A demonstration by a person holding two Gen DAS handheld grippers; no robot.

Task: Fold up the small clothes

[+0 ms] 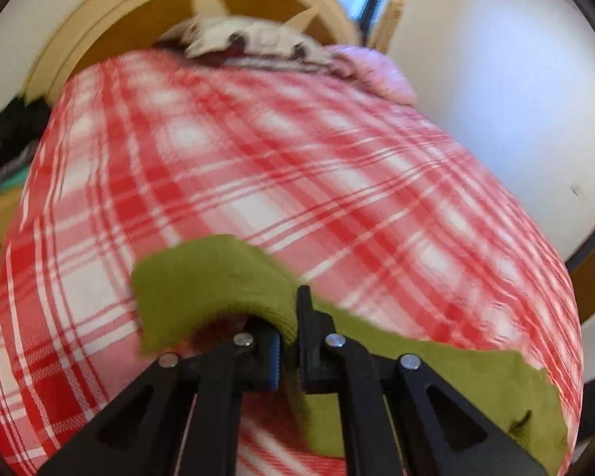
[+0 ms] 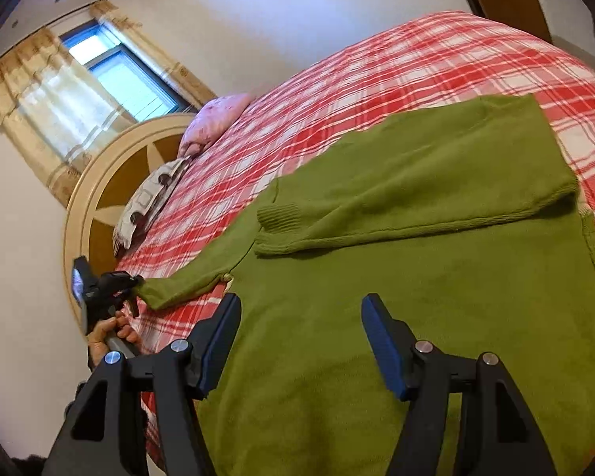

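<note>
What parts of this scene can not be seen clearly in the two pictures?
- Green sweater: its bottom part is cut off by the lower edge of the right wrist view.
- Sleeve cuff: partly hidden behind the left gripper, left wrist view.
- Pillows: motion-blurred in the left wrist view, pattern unclear.

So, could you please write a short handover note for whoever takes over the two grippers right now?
Left gripper: shut on the cuff of the green sweater's outstretched sleeve, near the edge of the bed.
Right gripper: open, over the sweater's body, holding nothing.
Sweater lies flat on the plaid bedcover; pillows sit by the headboard.
Done: the other sleeve is already folded across the body.
Left: bring the held sleeve across as well, then fold the body.
</note>
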